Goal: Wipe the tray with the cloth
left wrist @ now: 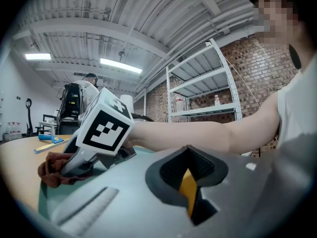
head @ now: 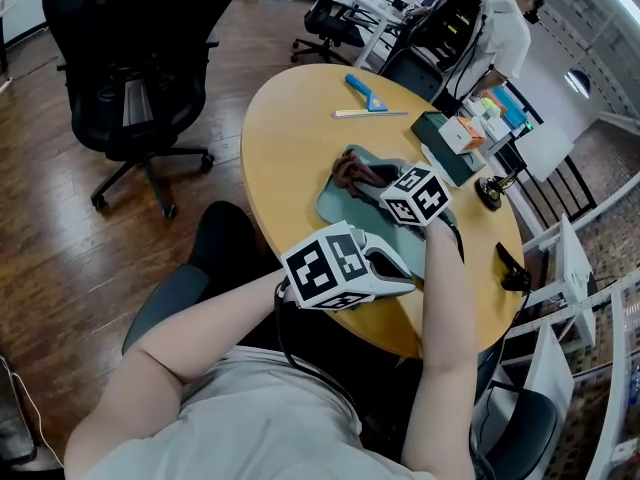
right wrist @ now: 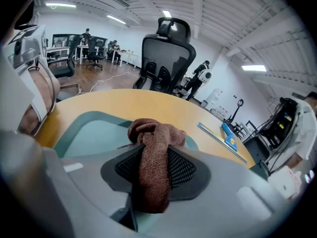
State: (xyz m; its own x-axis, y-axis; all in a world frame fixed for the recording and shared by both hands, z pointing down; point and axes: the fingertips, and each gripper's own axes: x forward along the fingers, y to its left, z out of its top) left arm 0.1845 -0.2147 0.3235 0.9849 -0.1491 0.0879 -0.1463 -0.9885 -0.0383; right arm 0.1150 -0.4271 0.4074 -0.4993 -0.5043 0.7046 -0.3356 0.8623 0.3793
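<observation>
A teal tray [head: 335, 204] lies on the round wooden table [head: 285, 128]. On the tray's far part my right gripper [head: 372, 180] is shut on a bunched brown cloth [head: 350, 171]. The right gripper view has the cloth [right wrist: 153, 162] hanging between the dark pads, above the tray [right wrist: 94, 133]. My left gripper [head: 403, 271] is over the tray's near edge. In the left gripper view its jaws [left wrist: 190, 182] stand together, with only a thin yellow sliver between them. That view also takes in the right gripper's marker cube [left wrist: 105, 128], the cloth [left wrist: 52, 167] and the tray [left wrist: 47, 200].
A blue scraper [head: 365, 93] and a ruler [head: 370, 114] lie at the table's far side. A dark green book [head: 445, 150] with small boxes [head: 470, 133] is at the right. A black office chair [head: 140, 58] stands to the left, and a person [head: 495, 23] beyond the table.
</observation>
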